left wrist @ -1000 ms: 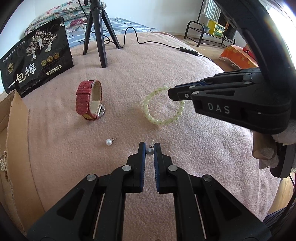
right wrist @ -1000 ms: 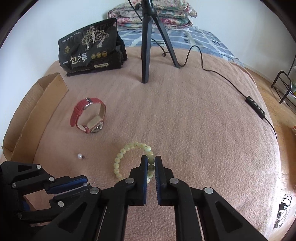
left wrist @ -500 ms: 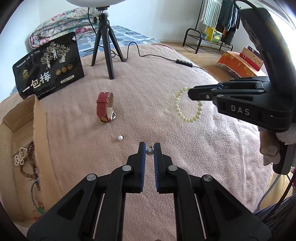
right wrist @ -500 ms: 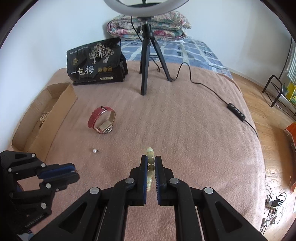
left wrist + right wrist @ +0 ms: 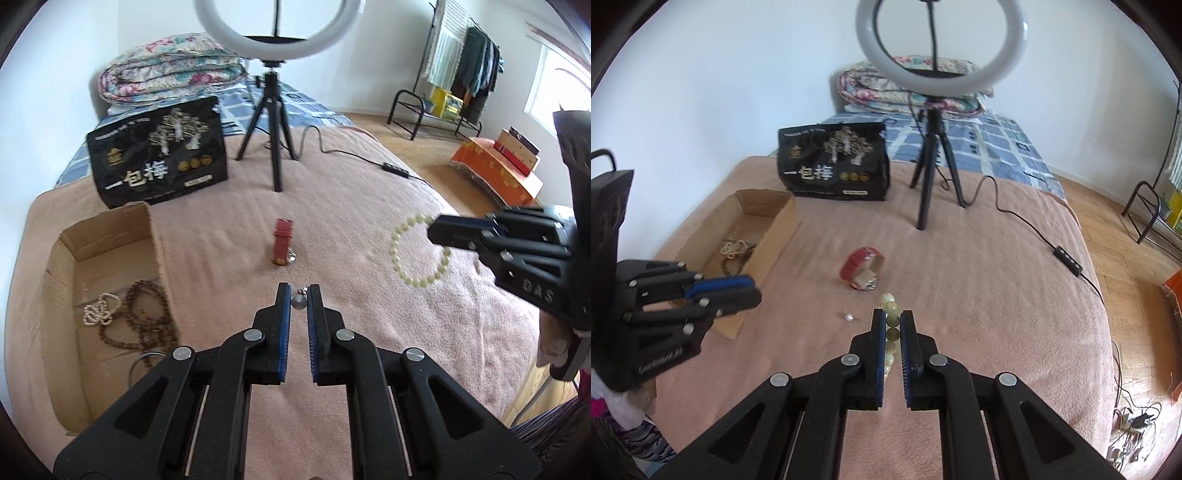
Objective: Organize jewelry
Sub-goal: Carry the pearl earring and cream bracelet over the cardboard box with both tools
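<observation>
My left gripper (image 5: 298, 295) is shut on a small grey pearl earring (image 5: 297, 301) and holds it above the pink blanket. My right gripper (image 5: 892, 320) is shut on a pale green bead bracelet (image 5: 891, 314), which hangs from its tips in the left wrist view (image 5: 419, 258). A red-strap watch (image 5: 862, 267) and a white pearl earring (image 5: 848, 317) lie on the blanket. The open cardboard box (image 5: 92, 280) at the left holds brown and white bead strands (image 5: 147, 317). The left gripper shows in the right wrist view (image 5: 738, 290) near the box's corner.
A ring light on a black tripod (image 5: 931, 162) stands at the back, its cable and switch (image 5: 1067, 260) trailing right. A black printed bag (image 5: 159, 155) stands behind the box. Folded quilts (image 5: 173, 62) lie further back. The blanket edge drops to wood floor at right.
Both grippers have risen well above the blanket with their items. The bracelet has left the blanket and hangs from the right gripper. The box interior has come into view.
</observation>
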